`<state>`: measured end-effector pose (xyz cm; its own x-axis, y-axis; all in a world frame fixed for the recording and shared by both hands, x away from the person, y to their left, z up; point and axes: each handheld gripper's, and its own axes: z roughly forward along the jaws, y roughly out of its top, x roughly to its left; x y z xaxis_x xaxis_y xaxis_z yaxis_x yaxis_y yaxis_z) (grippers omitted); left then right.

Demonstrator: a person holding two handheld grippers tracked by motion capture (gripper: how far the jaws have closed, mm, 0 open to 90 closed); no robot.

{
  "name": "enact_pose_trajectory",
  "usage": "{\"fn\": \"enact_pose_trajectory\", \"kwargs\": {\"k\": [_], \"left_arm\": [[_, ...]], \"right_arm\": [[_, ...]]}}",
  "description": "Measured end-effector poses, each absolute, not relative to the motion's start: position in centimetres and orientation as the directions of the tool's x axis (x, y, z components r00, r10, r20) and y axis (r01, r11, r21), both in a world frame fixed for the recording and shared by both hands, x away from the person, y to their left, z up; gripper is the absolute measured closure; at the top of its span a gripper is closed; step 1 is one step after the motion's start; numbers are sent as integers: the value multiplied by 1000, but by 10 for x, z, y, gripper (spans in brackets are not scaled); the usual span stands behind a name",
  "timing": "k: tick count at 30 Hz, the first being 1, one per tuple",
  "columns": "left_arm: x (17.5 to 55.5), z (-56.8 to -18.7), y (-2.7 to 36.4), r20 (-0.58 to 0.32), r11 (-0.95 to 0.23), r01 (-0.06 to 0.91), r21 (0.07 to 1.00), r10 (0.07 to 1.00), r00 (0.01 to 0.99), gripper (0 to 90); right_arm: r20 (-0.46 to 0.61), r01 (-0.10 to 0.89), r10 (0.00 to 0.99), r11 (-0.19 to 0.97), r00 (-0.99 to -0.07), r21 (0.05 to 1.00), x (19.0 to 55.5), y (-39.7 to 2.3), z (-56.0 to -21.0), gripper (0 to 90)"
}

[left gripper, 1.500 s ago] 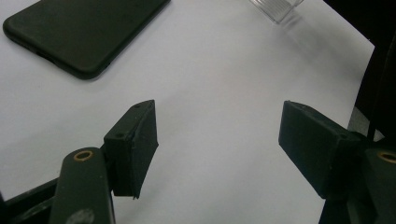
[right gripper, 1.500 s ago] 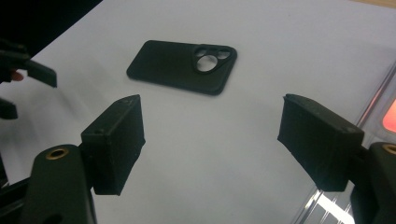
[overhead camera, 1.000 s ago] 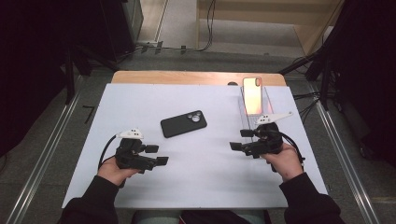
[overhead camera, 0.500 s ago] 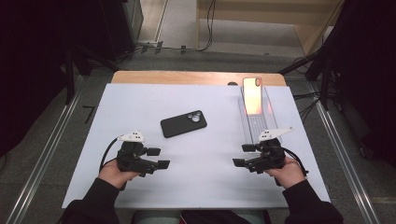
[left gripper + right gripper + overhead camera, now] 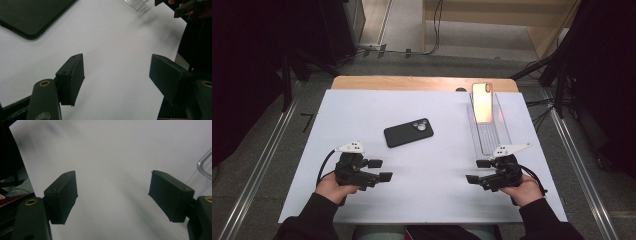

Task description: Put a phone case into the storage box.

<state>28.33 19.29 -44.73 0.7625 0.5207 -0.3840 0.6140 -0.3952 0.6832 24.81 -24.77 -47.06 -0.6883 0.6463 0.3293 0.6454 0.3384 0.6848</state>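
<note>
White tabletop (image 5: 437,165): left gripper (image 5: 379,170) at lower left and right gripper (image 5: 477,171) at lower right, both released and empty; black phone (image 5: 408,132) lies at centre

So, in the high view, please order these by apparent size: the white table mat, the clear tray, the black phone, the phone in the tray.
1. white table mat
2. clear tray
3. black phone
4. phone in the tray, which stands tilted and farther from the camera, so places 3 and 4 are uncertain.

White-topped table (image 5: 362,105) with wooden far edge, grey floor (image 5: 257,150), metal rails (image 5: 252,175), dark surroundings, trailing cables (image 5: 434,30).
</note>
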Motion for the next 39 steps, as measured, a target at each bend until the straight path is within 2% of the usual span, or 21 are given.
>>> {"fn": "enact_pose_trajectory", "kwargs": {"k": [10, 13, 22, 25, 39], "left_arm": [[286, -447, 193, -390, -393, 616, 683, 518, 762, 284], [288, -444, 193, -374, -384, 613, 691, 535, 757, 254], [301, -437, 196, -346, -330, 629, 704, 614, 709, 253], [306, -436, 195, -315, -347, 617, 706, 627, 713, 253], [346, -434, 179, -311, -351, 621, 700, 634, 708, 254]], "right_arm": [[332, 648, 644, 343, -690, 680, 246, -247, -472, 210], [331, 644, 640, 346, -694, 682, 247, -247, -473, 210], [330, 648, 644, 348, -691, 677, 246, -247, -473, 210], [331, 648, 642, 347, -691, 678, 247, -247, -473, 210], [333, 650, 644, 346, -689, 677, 247, -247, -474, 210]]}}
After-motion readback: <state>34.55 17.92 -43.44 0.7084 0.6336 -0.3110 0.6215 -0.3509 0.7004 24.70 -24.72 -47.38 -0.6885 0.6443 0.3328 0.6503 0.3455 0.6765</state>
